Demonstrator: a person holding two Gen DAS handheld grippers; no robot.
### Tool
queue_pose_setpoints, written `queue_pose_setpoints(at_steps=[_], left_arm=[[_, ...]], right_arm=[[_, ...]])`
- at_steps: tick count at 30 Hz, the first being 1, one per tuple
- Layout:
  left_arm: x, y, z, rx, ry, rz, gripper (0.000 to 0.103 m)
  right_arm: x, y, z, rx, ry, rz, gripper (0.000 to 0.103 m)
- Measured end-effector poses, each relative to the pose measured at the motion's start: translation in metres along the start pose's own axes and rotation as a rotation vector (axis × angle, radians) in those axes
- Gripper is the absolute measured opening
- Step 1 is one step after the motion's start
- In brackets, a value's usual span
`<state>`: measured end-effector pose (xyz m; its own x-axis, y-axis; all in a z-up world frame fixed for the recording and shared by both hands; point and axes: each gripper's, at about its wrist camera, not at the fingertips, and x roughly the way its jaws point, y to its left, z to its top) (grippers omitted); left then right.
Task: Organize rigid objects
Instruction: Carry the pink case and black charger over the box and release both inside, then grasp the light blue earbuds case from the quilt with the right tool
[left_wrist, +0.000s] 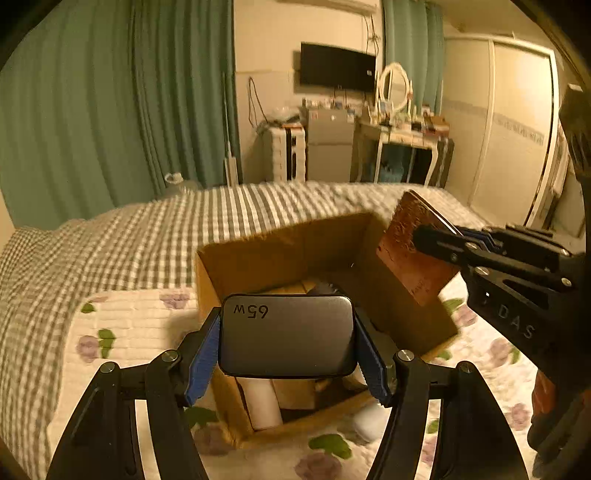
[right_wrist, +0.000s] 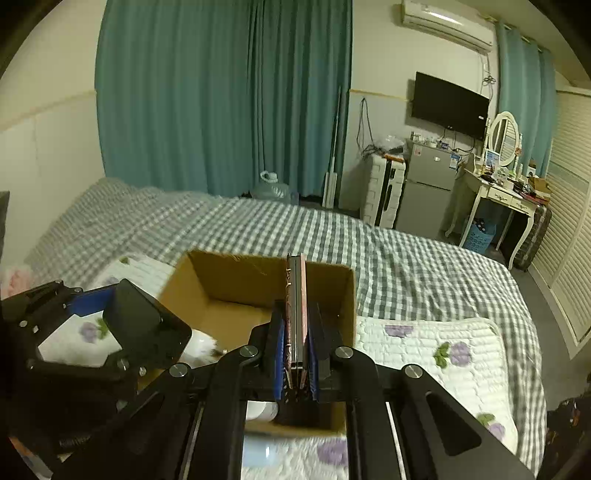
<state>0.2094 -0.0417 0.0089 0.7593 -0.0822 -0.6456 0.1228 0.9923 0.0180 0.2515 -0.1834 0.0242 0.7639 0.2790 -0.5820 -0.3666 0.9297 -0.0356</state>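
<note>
My left gripper (left_wrist: 287, 339) is shut on a grey charger block marked 65W (left_wrist: 286, 334) and holds it over the near side of an open cardboard box (left_wrist: 258, 247) on the bed. My right gripper (right_wrist: 295, 354) is shut on a thin pink-brown flat case (right_wrist: 295, 314), held on edge above the box's (right_wrist: 236, 273) right side. In the left wrist view the case (left_wrist: 410, 243) and right gripper (left_wrist: 439, 243) hover over the box's right wall. The left gripper with the charger (right_wrist: 144, 325) shows at left in the right wrist view.
Inside the box lie a white cylinder (left_wrist: 262, 402) and brown items. The box rests on a floral quilted pad (right_wrist: 436, 354) on a checked bedspread (right_wrist: 332, 229). Beyond the bed stand a fridge (right_wrist: 428, 188), a dressing table (right_wrist: 506, 192) and teal curtains (right_wrist: 221, 92).
</note>
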Motion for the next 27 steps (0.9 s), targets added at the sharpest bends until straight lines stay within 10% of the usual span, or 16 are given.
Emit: queue_pose_setpoints(at_steps=[8, 12, 27], left_arm=[[0.056, 0.005, -0.013, 0.016, 0.065, 0.019, 0.068], [0.048, 0.003, -0.013, -0.006, 0.050, 0.033, 0.070], [-0.099, 0.012, -0.029, -0.038, -0.054, 0.056, 0.071]], right_arm=[[0.060, -0.011, -0.014, 0.017, 0.055, -0.007, 0.011], [0.041, -0.009, -0.004, 0.014, 0.001, -0.068, 0.064], [-0.119, -0.006, -0.034, 0.091, -0.001, -0.099, 0.076]])
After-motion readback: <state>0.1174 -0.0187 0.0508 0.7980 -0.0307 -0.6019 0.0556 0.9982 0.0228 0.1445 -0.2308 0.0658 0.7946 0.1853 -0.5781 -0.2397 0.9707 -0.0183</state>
